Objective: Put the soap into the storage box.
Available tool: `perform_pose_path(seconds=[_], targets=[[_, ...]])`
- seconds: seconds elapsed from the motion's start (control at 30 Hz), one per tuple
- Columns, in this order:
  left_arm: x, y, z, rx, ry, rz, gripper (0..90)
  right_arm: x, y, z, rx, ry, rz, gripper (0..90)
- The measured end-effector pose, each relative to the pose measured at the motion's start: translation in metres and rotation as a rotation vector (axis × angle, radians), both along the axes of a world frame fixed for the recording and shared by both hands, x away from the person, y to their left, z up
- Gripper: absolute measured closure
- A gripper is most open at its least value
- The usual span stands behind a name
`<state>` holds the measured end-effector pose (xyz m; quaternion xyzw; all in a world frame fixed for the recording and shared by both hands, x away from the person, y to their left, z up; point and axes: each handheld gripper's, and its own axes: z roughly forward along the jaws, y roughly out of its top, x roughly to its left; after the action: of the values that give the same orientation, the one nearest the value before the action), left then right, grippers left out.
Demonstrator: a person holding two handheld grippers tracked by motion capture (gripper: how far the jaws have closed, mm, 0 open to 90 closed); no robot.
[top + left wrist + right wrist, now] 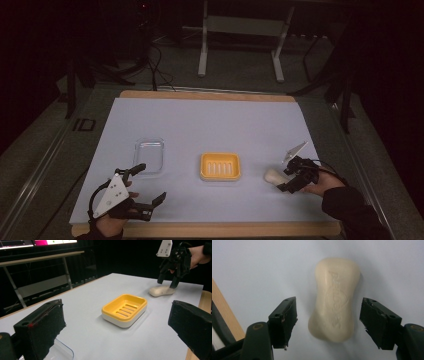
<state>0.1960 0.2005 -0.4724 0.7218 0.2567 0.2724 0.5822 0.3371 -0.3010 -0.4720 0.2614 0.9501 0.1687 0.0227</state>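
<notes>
From the high view, the cream-coloured, waisted bar of soap (pixel 275 176) lies flat on the pale blue table cover (pixel 210 125) near the right front corner, well right of the yellow slotted soap dish on its white base (pixel 220 166). The right gripper (pixel 291 181) sits just beside the bar, reaching in from its right end, and is by far the nearer tool; the left gripper (pixel 145 182) rests far off at the left front, its jaws spread wide and empty, next to a clear plastic lid-like tray (pixel 150 154). In the left gripper view, its own black jaws stand wide apart at the bottom with nothing between them; beyond the yellow dish (pixel 124 309), the soap (pixel 161 291) lies under the right gripper (pixel 167 283), whose tips come down on either side of its far end, though contact cannot be judged from here. The right gripper view settles that: the bar (pixel 335 298) lies lengthwise away from the camera, its long axis running straight out between the two jaws, lower end slightly blurred. The right gripper (pixel 328 325) is about half open, a gap showing on both sides of the soap, so nothing is gripped yet. The jaws straddle the narrow width, so closing should pinch the bar across its short axis.
</notes>
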Motion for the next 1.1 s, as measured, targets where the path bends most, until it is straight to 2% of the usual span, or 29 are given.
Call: perform_pose_path(seconds=[0.07, 0.27, 0.43, 0.67, 0.8, 0.9, 1.1], targets=[[0.0, 0.0, 0.0, 0.0, 0.0, 0.0, 0.8, 0.002, 0.001, -0.004, 0.008, -0.001, -0.006, 34.5], [0.0, 0.0, 0.0, 0.0, -0.005, -0.001, 0.8, 0.007, 0.003, -0.014, 0.018, -0.012, -0.019, 35.5], [0.0, -0.001, 0.0, 0.001, -0.006, -0.003, 0.8, 0.008, 0.007, -0.021, -0.011, -0.021, -0.004, 40.3], [-0.001, -0.001, 0.0, 0.004, -0.006, -0.006, 0.8, 0.005, 0.01, -0.03, -0.054, -0.037, 0.011, 42.3], [0.0, -0.002, 0.0, 0.002, -0.004, -0.006, 0.8, 0.006, 0.01, -0.03, -0.053, -0.033, -0.001, 43.4], [0.0, -0.003, 0.0, 0.008, -0.003, -0.011, 0.8, 0.007, 0.014, -0.029, -0.077, -0.011, -0.022, 47.2], [0.0, -0.002, 0.0, 0.006, -0.004, -0.01, 0.8, 0.008, 0.015, -0.028, -0.073, -0.003, -0.066, 49.4]])
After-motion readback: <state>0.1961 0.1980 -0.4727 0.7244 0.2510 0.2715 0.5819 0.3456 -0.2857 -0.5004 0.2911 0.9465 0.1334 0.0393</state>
